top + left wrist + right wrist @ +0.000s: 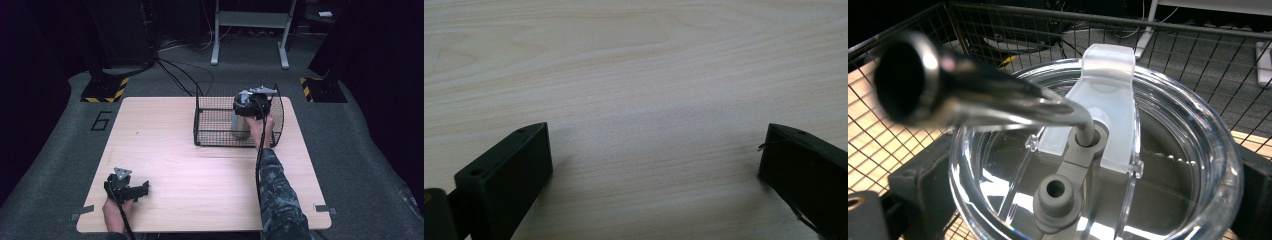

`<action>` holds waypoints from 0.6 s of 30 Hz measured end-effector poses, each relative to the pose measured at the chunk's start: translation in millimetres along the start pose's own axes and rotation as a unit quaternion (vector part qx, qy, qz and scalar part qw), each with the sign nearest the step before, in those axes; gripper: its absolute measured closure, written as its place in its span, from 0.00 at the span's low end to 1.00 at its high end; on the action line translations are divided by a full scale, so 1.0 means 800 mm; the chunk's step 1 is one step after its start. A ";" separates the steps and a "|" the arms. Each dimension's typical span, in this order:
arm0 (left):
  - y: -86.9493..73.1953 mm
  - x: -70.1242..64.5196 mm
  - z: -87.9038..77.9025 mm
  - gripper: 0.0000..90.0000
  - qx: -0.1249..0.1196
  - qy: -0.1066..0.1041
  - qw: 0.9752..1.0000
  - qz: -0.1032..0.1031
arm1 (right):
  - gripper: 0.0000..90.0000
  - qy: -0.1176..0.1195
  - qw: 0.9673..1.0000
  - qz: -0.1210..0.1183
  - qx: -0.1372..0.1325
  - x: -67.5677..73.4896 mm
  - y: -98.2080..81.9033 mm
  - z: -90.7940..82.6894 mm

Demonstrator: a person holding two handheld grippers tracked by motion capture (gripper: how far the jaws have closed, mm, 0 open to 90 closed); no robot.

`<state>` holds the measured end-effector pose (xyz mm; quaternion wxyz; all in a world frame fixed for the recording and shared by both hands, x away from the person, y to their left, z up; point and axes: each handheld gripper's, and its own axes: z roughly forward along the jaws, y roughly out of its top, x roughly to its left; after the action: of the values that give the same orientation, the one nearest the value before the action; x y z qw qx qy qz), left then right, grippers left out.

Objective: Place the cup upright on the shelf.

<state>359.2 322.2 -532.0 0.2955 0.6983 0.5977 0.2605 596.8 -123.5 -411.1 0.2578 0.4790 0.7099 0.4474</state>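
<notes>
From the high view, a pale wooden worktop (200,170) stands on grey carpet, and a black wire basket (210,135) sits on its far right part. The right gripper (248,111) is inside the basket, held by a hand whose patterned sleeve (277,195) reaches across the worktop from the near edge; just under the gripper a grey metal tumbler (241,126) stands upright in the basket, touching the gripper's front. The left gripper (137,190) rests low near the worktop's near left corner, well apart from the basket, with a hand (116,212) behind it at the edge. A dark "6" (101,120) is marked on the carpet beside the worktop's left side. In the left gripper view, the two black fingers (509,175) stand wide apart with only bare wood grain (644,100) between them, so this gripper is released and grasps nothing. In the right gripper view, the tumbler's clear lid (1168,165) lies close below the camera, with a frosted sliding tab (1108,95) and a grey rubber plug (1055,192) on it, and a bent metal straw (973,90) rises from a hole in the lid toward the upper left. The black fingers (923,175) sit against the tumbler on both sides, grasping it just under the lid. Basket wire (998,30) runs behind.
</notes>
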 end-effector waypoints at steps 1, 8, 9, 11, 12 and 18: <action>0.000 0.000 0.000 0.00 0.000 0.000 1.000 0.000 | 0.03 0.000 1.000 0.005 -0.003 0.001 -0.001 -0.002; 0.000 -0.001 0.000 0.01 -0.003 0.001 1.000 0.000 | 0.03 0.000 1.000 -0.001 -0.005 0.002 -0.006 -0.005; 0.000 0.000 0.000 0.00 0.000 0.000 1.000 0.001 | 0.03 -0.001 1.000 -0.005 -0.005 0.002 -0.006 -0.005; 0.000 -0.001 0.000 0.00 -0.001 0.002 1.000 0.002 | 0.03 -0.001 1.000 -0.003 -0.007 0.004 -0.008 -0.006; 0.000 0.000 0.000 0.00 -0.002 0.003 1.000 0.004 | 0.03 -0.002 1.000 -0.005 -0.008 0.004 -0.008 -0.007; 0.000 -0.001 0.000 0.00 -0.003 0.003 1.000 0.004 | 0.01 0.003 1.000 -0.010 -0.012 0.007 -0.008 -0.008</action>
<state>359.0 321.8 -532.0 0.2945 0.6993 0.5948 0.2654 586.1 -121.7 -413.3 0.2656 0.4675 0.7098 0.4550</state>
